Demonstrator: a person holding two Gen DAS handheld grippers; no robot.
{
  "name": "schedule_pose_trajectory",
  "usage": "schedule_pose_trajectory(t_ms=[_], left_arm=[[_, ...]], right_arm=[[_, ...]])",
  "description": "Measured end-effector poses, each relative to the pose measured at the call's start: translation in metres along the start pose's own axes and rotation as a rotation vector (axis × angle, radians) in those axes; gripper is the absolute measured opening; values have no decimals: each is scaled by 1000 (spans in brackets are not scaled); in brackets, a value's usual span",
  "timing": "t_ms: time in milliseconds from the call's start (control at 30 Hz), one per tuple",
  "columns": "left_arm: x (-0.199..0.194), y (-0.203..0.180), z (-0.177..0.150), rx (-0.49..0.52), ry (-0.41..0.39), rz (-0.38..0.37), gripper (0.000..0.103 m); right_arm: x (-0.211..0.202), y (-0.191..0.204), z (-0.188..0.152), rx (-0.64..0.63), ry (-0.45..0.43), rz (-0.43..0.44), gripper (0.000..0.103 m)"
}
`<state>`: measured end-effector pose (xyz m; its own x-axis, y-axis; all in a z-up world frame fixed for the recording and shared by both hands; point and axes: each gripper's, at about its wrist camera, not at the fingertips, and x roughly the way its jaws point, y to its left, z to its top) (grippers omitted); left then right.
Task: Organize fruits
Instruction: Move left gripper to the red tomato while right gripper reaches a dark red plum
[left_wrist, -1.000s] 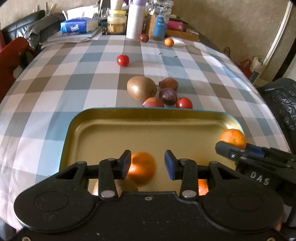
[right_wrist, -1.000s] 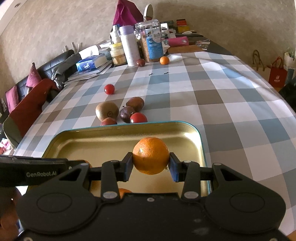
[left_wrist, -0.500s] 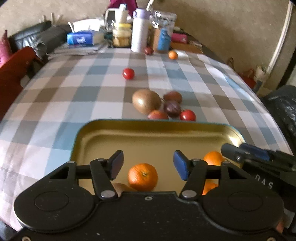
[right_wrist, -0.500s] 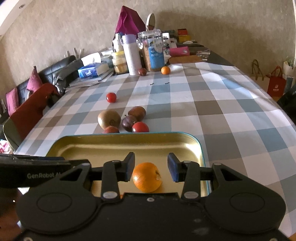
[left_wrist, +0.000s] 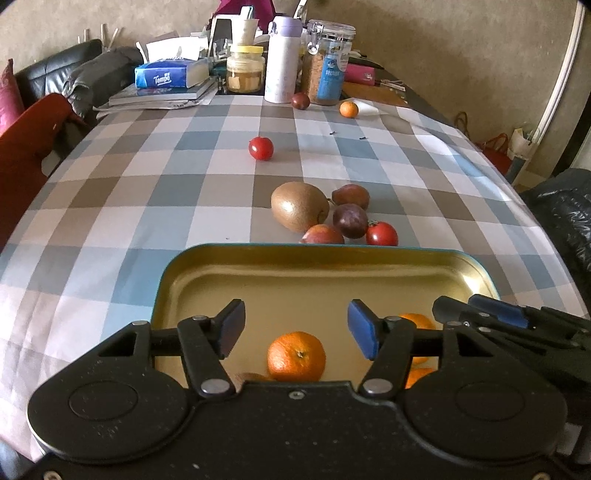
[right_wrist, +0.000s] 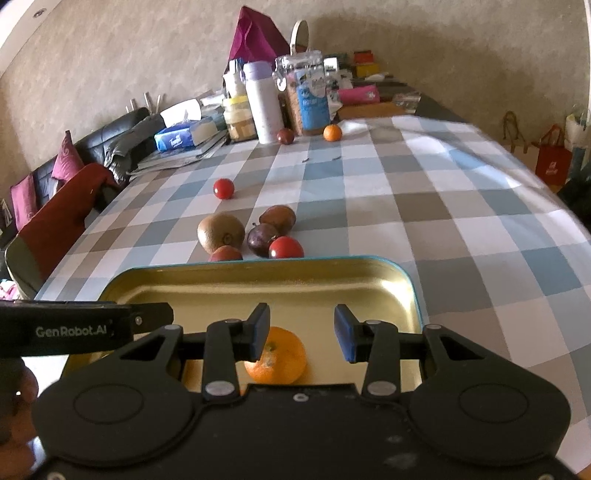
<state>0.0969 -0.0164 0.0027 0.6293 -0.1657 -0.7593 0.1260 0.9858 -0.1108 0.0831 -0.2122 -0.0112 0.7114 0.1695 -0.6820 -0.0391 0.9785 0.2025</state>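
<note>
Fruits (left_wrist: 300, 206) clustered beyond tray (left_wrist: 332, 253), bottles (left_wrist: 282, 62) behind, both grippers' jaws apart, empty.

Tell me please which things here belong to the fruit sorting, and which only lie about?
Job: gold tray, oranges, kiwi, tomatoes, plums.
Lying about: tissue box, white bottle, jars.

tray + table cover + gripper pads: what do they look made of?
Tray: likely tin or lacquered metal; glossy gold inside with glare, teal rolled rim.
Table cover: checked woven cloth by the look, matte, faintly creased; coated fabric is possible.
Pads: blue, matte, probably rubber or foam; left gripper body is black plastic.
</note>
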Motion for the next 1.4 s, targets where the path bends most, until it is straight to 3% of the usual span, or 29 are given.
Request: schedule_pose_trajectory(t_ms=[233,433,633,1033,1400], left_arm=[[3,1,14,24,5,11,65],[12,9,35,-15,30,10,65],[21,18,68,-65,18,31,65],[61,26,133,-127,-11,128,65],[93,23,167,-163,-29,138,65]], right_arm=[[9,-1,17,-17,32,13,42],[17,-3,40,-36,31,25,41],[32,-11,69,31,44,65,41],[80,3,127,33,43,2,41],[135,11,145,56,81,-90,41]])
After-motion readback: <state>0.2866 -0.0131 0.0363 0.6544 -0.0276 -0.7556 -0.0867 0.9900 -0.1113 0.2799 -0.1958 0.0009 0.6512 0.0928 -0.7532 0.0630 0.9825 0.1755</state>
